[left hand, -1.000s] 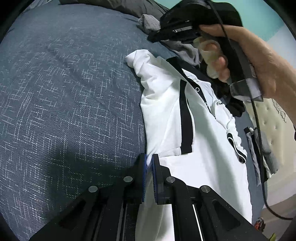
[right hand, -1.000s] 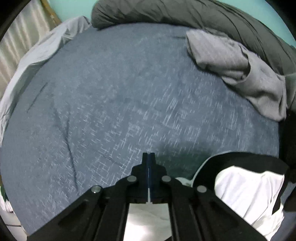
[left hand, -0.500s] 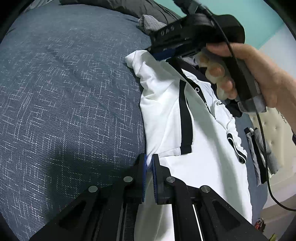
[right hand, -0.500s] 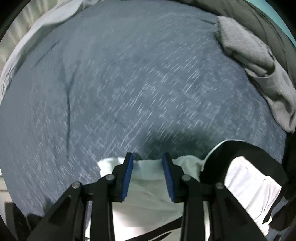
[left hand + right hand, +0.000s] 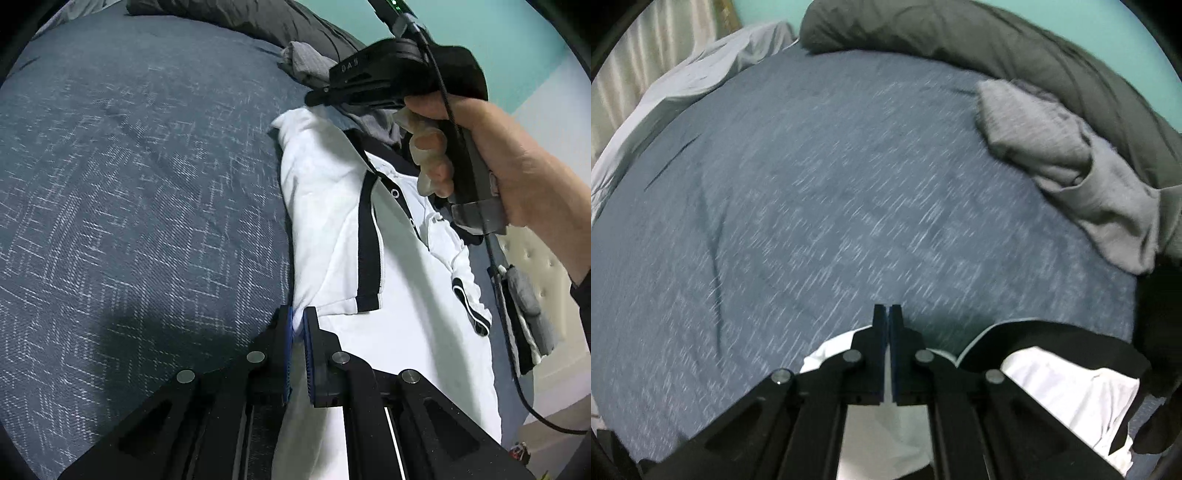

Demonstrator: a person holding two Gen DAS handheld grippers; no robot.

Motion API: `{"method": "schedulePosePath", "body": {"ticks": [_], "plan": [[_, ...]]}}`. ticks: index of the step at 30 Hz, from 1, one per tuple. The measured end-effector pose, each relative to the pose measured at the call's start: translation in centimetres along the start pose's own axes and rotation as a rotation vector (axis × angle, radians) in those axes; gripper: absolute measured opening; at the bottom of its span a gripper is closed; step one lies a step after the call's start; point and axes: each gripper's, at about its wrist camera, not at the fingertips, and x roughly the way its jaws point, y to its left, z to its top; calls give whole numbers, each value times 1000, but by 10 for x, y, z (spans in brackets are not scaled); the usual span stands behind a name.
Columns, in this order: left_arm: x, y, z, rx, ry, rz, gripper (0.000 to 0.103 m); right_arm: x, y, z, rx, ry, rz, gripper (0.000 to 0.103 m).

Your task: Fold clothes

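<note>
A white shirt with black trim lies along the blue bedcover. My left gripper is shut on the shirt's left edge, below the black-hemmed sleeve. A hand holds my right gripper at the shirt's far shoulder corner, which lifts up to it. In the right wrist view the right gripper has its jaws together, with the white shirt bunched under and behind the fingers. The black collar curves just to its right.
A crumpled grey garment lies at the far right of the bed, against a rolled dark quilt. A pale sheet hangs off the far left edge. The right gripper's cable trails down at the right.
The right gripper was shut one second ago, opened around the shirt's shoulder half a second ago, and has closed again. The left gripper has kept its hold in place.
</note>
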Motion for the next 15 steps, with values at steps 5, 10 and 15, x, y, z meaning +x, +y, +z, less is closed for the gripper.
{"method": "schedulePosePath", "body": {"ticks": [5, 10, 15], "plan": [[2, 1, 1, -2, 16, 4, 6, 8, -7, -7, 20, 47, 27, 1], [3, 5, 1, -24, 25, -4, 8, 5, -17, -12, 42, 53, 35, 13], [3, 4, 3, -24, 27, -1, 8, -38, -46, -24, 126, -59, 42, 27]]}}
